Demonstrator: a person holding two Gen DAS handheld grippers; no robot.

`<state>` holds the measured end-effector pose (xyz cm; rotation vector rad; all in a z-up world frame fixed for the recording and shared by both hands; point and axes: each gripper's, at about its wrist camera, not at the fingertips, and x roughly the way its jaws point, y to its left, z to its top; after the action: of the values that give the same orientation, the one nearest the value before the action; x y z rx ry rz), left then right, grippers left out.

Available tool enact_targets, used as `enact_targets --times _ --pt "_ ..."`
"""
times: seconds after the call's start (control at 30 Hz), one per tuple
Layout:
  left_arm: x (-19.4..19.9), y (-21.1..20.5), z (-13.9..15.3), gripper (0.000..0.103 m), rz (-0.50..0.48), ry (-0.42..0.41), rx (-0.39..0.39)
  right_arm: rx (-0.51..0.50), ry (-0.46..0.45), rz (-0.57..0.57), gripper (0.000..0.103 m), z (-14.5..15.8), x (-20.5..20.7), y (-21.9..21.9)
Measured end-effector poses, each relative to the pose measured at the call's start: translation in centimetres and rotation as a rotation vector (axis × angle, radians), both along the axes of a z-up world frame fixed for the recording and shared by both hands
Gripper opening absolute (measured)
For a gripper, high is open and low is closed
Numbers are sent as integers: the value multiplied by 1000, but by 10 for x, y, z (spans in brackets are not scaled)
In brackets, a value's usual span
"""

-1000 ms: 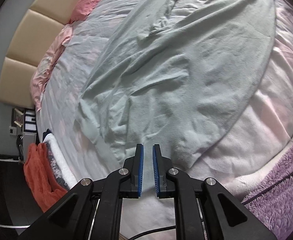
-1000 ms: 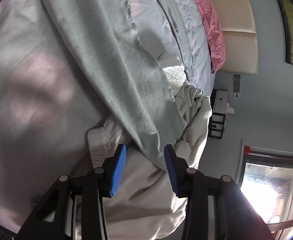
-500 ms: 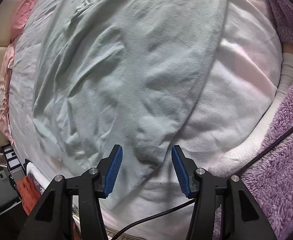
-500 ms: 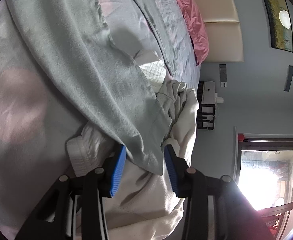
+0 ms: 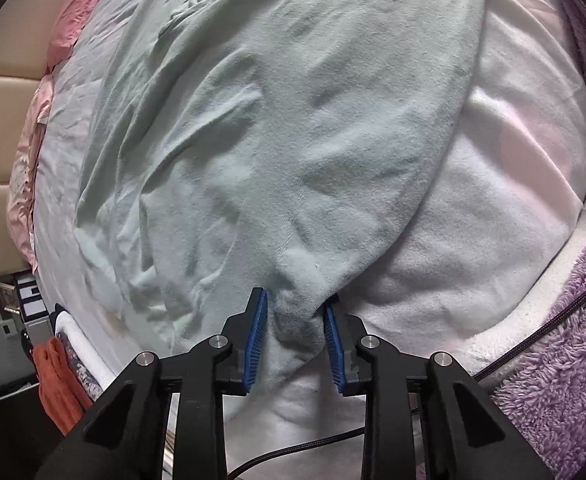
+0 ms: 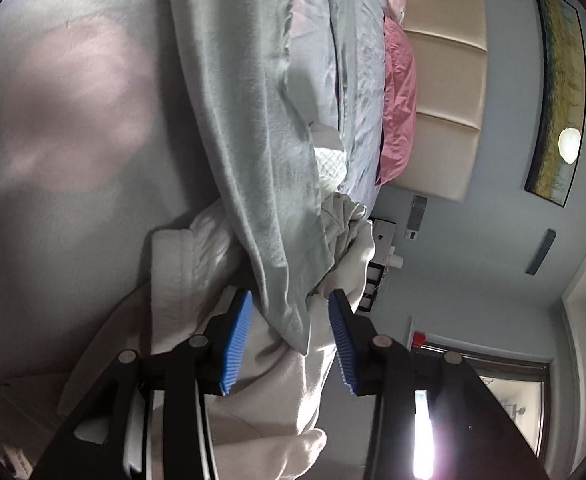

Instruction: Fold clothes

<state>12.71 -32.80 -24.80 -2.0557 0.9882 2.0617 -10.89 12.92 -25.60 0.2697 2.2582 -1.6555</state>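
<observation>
Presently the left gripper (image 5: 296, 330) points steeply down at the near corner of the pale green garment (image 5: 277, 128), its jaws having just been closing; a bunched fold of that corner sits between the blue pads, which appear to press on it from both sides. The right gripper (image 6: 289, 334) stands about half open, the garment's other corner hanging between its pads with a visible gap on each side, so nothing is held there. The garment lies spread on the white and pink blanket (image 5: 505, 184) over the bed, one end draped over a cream garment (image 6: 277, 400) heaped at the bed's edge. Risks, as judged: the left pinch may have caught blanket pile along with the cloth, so a lift would drag the bedding; the right jaws, closing here, could take the cream garment beneath as well; a one-sided lift would skew the fold. A black cable (image 5: 541, 320) runs across the purple fleece (image 5: 565, 360) near the left gripper and could snag. Further off, pink pillows (image 6: 399, 100) lie against the beige headboard (image 6: 445, 80), and an orange cloth (image 5: 59, 388) hangs beside the bed
</observation>
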Motion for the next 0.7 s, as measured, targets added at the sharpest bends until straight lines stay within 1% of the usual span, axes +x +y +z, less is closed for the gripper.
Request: enact_targets --times 0.03,0.17,0.2,0.23,0.27,0.3,0.37,0.5,0.6,0.7 --pt "0 0 0 15 4 6 -8 16 14 11 37 -4 -1 -1" --pt "1 6 -5 14 -10 2 -41 57 -1 38 36 -17 -7 -6" --pt "1 8 -7 14 -16 1 -51 68 1 44 33 -20 -9 -7" --pt "1 10 -7 14 -19 5 -61 74 14 46 28 -23 -11 -9" --pt "1 11 -6 11 -21 13 -73 74 32 39 15 -24 -14 -11" --pt "2 12 -4 7 -17 25 -78 60 43 28 6 -23 -16 -14" --pt "2 11 4 6 4 60 -74 14 65 12 2 -16 -16 -18" --pt "1 3 33 5 98 178 -43 -66 71 -26 0 2 -17 -23" --pt "-1 -20 62 5 201 276 -9 -132 62 -64 0 18 -19 -30" --pt "-8 -43 90 5 310 350 40 -211 62 -124 0 37 -29 -47"
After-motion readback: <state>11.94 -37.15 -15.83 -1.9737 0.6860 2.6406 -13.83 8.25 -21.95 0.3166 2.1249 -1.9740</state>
